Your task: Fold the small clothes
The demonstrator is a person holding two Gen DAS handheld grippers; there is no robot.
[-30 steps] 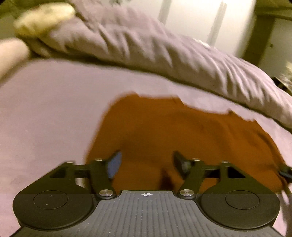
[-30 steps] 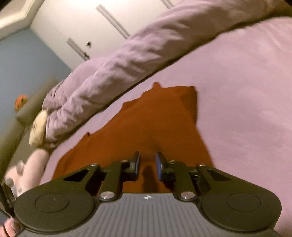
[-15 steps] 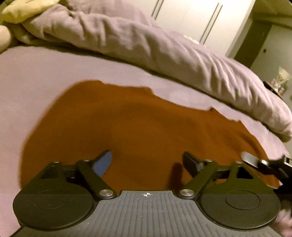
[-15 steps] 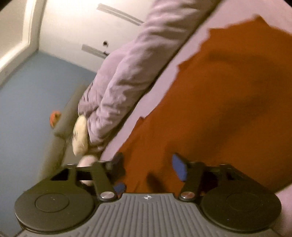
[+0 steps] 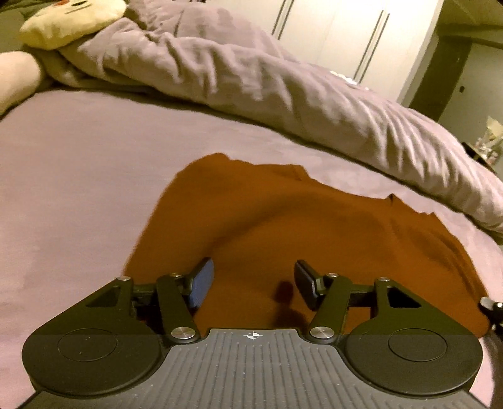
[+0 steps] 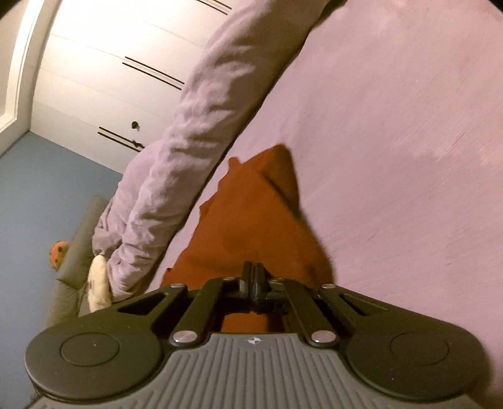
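Two tongs are working one rust-orange garment (image 5: 314, 239), which is lying spread on the bed sheet (image 5: 78, 176) just in front of the heaped duvet (image 5: 283, 94). Right tongs (image 6: 255, 283) are pressed together and, judging by the cloth bunching at their tips, pinching an edge of the garment (image 6: 251, 220); left tongs (image 5: 253, 283) are standing spread above the near hem, gripping nothing. Step in hand — a judgement: securing both near corners before a first fold, so the task is looking barely begun. Next move is likely calling for the left tongs to drop onto the hem and close on it, then for both to carry the near edge toward the duvet; a one-sided grip risks dragging the cloth askew. Surface: the sheet is lying smooth and pale lilac, giving soft support. Room: white wardrobe doors (image 5: 361, 41) are standing behind the duvet, and a cream plush toy (image 5: 69, 22) is resting at the duvet's far-left end — in dim, warm light.
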